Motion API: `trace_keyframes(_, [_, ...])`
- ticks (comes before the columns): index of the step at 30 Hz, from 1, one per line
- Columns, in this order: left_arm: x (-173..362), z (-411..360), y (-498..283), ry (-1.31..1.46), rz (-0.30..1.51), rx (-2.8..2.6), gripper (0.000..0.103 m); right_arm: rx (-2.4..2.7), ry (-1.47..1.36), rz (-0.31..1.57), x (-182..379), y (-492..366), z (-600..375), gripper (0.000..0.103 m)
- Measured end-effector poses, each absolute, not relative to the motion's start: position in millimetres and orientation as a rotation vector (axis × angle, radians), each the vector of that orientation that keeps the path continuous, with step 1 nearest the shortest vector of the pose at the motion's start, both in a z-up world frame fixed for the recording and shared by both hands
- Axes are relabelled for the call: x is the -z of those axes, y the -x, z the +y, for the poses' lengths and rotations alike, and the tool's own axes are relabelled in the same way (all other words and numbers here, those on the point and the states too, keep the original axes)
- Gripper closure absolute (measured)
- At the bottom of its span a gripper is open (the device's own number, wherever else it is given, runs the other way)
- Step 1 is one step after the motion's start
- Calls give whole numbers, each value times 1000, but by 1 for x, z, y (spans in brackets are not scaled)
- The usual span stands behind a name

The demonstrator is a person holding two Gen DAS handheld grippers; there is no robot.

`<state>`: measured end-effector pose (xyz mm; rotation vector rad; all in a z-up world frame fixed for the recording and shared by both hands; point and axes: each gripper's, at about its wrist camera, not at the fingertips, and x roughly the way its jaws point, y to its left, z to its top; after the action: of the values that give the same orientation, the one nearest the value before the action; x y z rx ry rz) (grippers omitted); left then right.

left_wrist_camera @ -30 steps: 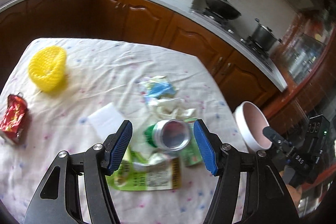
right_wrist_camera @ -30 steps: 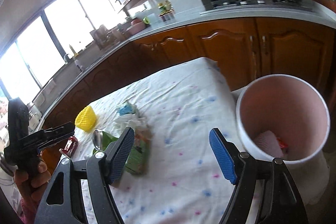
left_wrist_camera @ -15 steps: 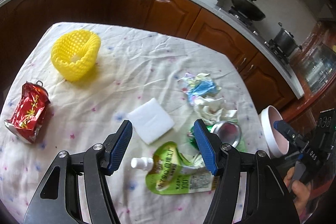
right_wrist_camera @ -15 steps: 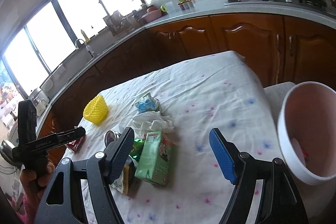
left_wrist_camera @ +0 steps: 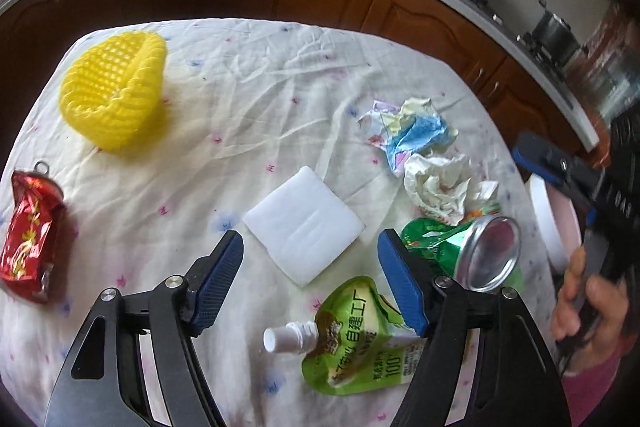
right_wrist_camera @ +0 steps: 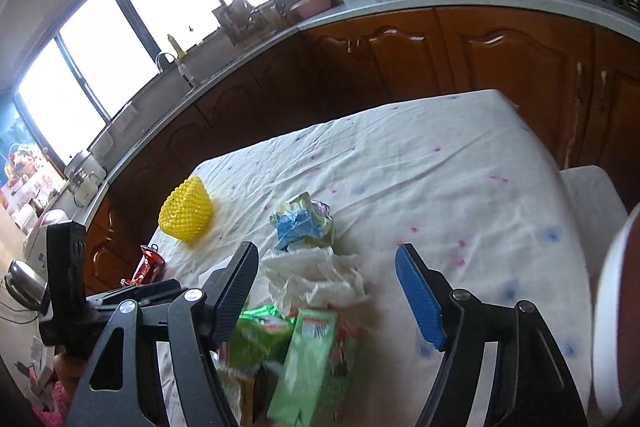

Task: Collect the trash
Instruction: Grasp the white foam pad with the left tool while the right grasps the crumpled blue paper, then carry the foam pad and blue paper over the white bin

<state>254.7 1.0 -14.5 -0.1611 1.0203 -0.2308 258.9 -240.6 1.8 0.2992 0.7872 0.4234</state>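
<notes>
A flat white pad (left_wrist_camera: pixel 304 225) lies mid-table on the spotted cloth (left_wrist_camera: pixel 248 99), just ahead of the left gripper (left_wrist_camera: pixel 310 283) — jaws wide, empty. A green spouted pouch (left_wrist_camera: pixel 356 339) and crushed green can (left_wrist_camera: pixel 476 247) crowd its right side; a yellow mesh basket (left_wrist_camera: pixel 114 89) sits well apart. The right gripper (right_wrist_camera: pixel 326 295) — also wide, empty — hangs over crumpled tissue (right_wrist_camera: pixel 320 277)

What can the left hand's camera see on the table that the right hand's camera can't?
Only the left wrist view shows the white foam square, the green spouted pouch with its white cap, and the shiny end of the green can.

Only the right wrist view shows the green carton clearly, plus the bright windows.

Both show the yellow mesh basket, crushed red can, blue crumpled wrapper, white tissue and pink bin. Both grippers, left and right, are open and empty.
</notes>
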Motion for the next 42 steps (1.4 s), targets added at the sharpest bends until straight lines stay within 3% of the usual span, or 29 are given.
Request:
trace_keyframes(12, [35,-8,-268,121,1061,229,27,-478,-234,895,22,-308,-205,33])
trace_keyframes(15, [41,-4,-272,158,1062,227,28,-487,-229,917,30,-317,-198,45])
trace_keyframes(17, [41,-6,-270,140,1037,226,35,-487,-224,927,33,-320,-197,71])
trace_keyframes(20, [39,-11,-267,100,1010,222,41,-480,-198,903,29,-317,-196,78])
trace_keyframes(42, [-63,-30,-236,170,770,339,43,-358,-346,647,-42,-232,-287,80])
